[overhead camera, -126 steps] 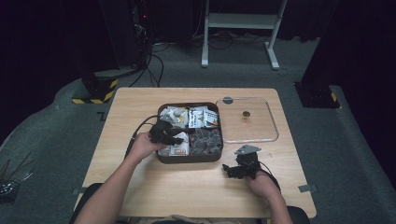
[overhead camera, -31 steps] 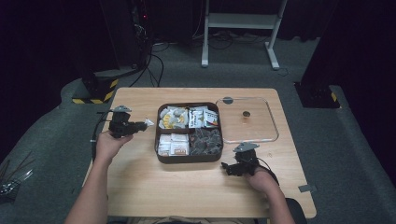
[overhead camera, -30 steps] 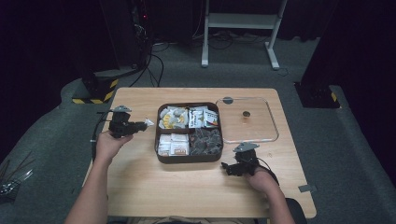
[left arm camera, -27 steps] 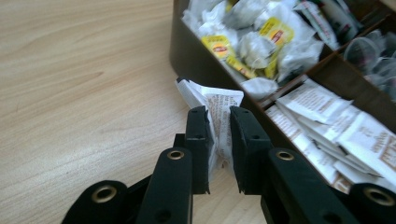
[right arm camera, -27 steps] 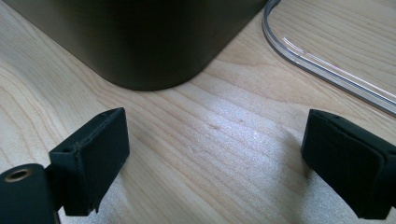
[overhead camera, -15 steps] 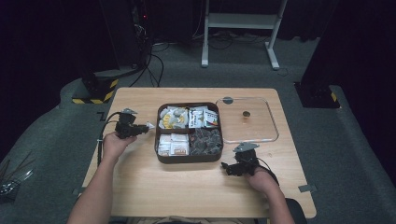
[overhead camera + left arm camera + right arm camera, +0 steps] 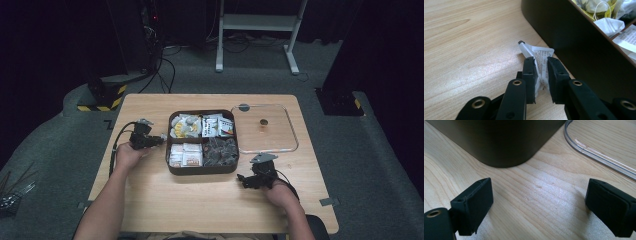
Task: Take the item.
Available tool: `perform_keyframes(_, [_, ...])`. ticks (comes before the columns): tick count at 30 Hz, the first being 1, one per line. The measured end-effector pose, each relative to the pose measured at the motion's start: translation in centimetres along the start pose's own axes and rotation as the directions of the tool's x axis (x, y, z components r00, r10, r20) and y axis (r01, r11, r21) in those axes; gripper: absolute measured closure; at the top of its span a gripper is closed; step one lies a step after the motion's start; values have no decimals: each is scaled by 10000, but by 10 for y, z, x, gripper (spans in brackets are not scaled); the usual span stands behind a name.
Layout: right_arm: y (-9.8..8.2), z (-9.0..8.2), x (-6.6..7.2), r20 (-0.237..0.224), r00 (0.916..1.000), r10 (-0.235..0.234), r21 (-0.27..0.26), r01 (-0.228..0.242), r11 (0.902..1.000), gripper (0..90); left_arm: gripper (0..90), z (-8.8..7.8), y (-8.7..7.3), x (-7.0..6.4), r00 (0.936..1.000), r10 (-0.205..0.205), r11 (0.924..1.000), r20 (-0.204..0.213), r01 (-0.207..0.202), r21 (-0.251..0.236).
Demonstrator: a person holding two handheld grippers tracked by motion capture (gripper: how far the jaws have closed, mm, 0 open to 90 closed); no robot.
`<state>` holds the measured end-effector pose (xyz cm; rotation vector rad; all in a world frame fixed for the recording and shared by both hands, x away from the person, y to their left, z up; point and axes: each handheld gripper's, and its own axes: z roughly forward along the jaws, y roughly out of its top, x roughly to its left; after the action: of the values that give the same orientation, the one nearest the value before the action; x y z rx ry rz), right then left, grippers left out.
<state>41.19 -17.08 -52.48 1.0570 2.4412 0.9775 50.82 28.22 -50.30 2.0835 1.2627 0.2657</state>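
Note:
A dark brown tray [image 7: 202,171] with four compartments of tea bags and packets sits mid-table. My left gripper [image 7: 156,139] is just left of the tray and is shut on a small white printed packet [image 7: 163,136]. In the left gripper view the packet [image 7: 537,53] sticks out past the jaws, and the gripper [image 7: 541,67] hangs low over the wood beside the tray wall [image 7: 574,45]. My right gripper [image 7: 243,179] rests on the table at the tray's near right corner. In its own view the right gripper [image 7: 541,202] is open and holds nothing, facing the tray corner [image 7: 499,142].
A clear plastic lid [image 7: 294,141] with a small knob lies flat to the right of the tray, and its rim [image 7: 599,155] runs close to my right gripper. Bare wood lies along the table's near side. Cables and a desk frame stand on the floor beyond.
My left gripper left the tray, swung out to the left, and has now come back right to the tray's left wall holding the packet. The right gripper has stayed put.

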Motion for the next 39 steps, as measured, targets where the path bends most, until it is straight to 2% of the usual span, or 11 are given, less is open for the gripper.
perform_keyframes(3, [0,0,0,1,10000,5,3,-5,10000,78,751,0,0,1,9999,-129,9999,17,129,-27])
perform_keyframes(5, [0,0,0,2,10000,5,4,-5,10000,78,691,-1,0,2,9999,-107,9999,6,107,-99])
perform_keyframes(6, [0,0,0,1,10000,6,3,-6,10000,78,691,-1,0,1,9999,-131,9998,61,132,-163])
perform_keyframes(7, [0,0,0,-6,10000,14,18,-14,10000,78,643,-1,0,1,9999,-102,9998,63,103,-180])
perform_keyframes(10, [0,0,0,-2,10000,7,5,-7,10000,78,594,-5,1,1,9999,72,9995,-129,-76,-313])
perform_keyframes(15, [0,-1,0,-13,10000,34,22,-34,10000,78,520,-12,1,2,9994,-21,9991,-336,6,-428])
perform_keyframes(22, [0,0,0,-10,10000,34,10,-34,10000,78,475,-25,-2,-1,9998,-92,9966,-167,78,-814])
perform_keyframes(25, [0,0,0,-11,10000,32,13,-32,10000,78,459,-29,-5,-3,9996,-103,9961,-275,78,-874])
perform_keyframes(28, [0,0,0,-20,10000,22,17,-22,10000,77,444,-34,-8,-5,9997,-172,9943,-194,150,-1053])
perform_keyframes(35, [0,0,0,-26,10000,-9,12,9,10000,77,409,-43,-16,-4,9994,-214,9913,-277,176,-1307])
perform_keyframes(39, [0,0,0,-33,10000,-8,14,8,10000,77,389,-46,-23,-5,9989,-122,9912,-447,62,-1321])
